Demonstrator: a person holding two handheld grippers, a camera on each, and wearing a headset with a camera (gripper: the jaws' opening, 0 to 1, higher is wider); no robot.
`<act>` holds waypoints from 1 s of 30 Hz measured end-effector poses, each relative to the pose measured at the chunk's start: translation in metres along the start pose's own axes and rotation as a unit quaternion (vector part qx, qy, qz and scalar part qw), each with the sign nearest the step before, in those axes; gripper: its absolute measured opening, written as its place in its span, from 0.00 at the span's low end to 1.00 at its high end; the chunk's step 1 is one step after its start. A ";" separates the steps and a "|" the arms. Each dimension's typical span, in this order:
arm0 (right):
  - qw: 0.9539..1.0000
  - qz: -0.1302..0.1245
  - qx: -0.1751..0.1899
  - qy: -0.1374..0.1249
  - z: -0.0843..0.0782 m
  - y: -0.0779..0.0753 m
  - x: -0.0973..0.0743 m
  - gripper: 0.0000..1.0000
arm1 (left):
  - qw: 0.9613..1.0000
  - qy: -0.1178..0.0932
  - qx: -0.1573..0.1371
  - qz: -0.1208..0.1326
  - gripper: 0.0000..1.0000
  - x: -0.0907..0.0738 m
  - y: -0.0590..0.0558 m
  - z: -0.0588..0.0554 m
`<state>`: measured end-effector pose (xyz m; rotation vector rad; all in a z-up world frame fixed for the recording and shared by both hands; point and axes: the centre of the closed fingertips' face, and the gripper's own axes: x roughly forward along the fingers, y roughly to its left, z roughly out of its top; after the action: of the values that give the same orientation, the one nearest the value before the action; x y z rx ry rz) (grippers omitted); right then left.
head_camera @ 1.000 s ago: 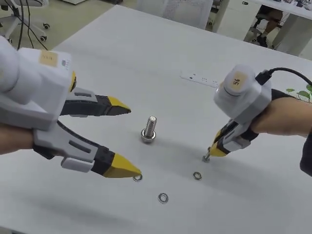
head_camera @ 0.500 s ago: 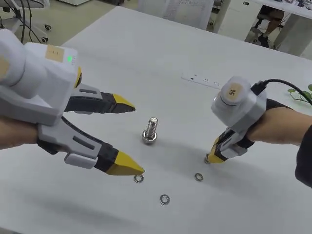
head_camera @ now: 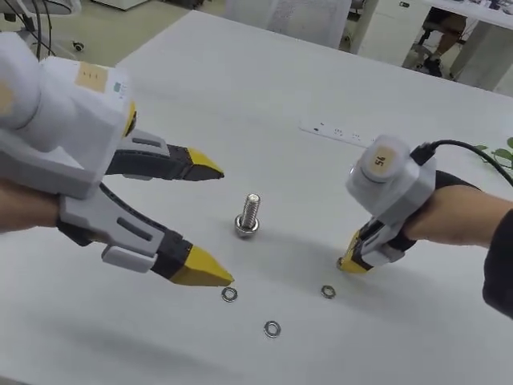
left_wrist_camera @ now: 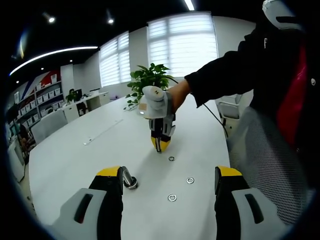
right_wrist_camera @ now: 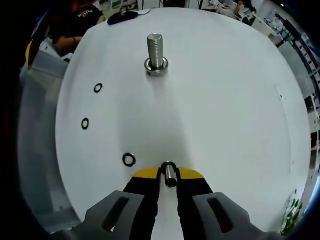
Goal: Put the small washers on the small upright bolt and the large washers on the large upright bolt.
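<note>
The right gripper (head_camera: 350,262) pinches the small bolt (right_wrist_camera: 170,175) upright on the bench (head_camera: 240,96) between its fingers. The left gripper (head_camera: 218,224), fingers wide, hovers beside the large bolt (head_camera: 248,215). Three washers (head_camera: 272,328) lie loose nearby, so the threading looks mostly undone.

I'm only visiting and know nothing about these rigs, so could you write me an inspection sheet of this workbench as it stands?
Surface: white table, plain top.
Job's things: large bolt upright mid-table; small bolt held by the right gripper; three loose washers lying flat nearby.
Clutter: power strip lying at the far side.
Grippers: left gripper open, holding nothing; right gripper shut on small bolt, tips at the table.
Cables: black cable running from the right gripper.
Surroundings: potted plant, window blinds.
</note>
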<state>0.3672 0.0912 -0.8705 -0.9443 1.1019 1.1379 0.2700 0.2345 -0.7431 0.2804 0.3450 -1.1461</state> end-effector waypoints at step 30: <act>1.000 -0.016 0.009 -0.019 -0.005 -0.003 -0.017 0.19 | 1.000 -0.003 -0.019 -0.010 0.74 0.015 -0.017 -0.012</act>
<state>0.3676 0.0820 -0.8545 -0.9205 1.0615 1.1126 0.2586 0.2202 -0.7602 0.2418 0.3646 -1.1586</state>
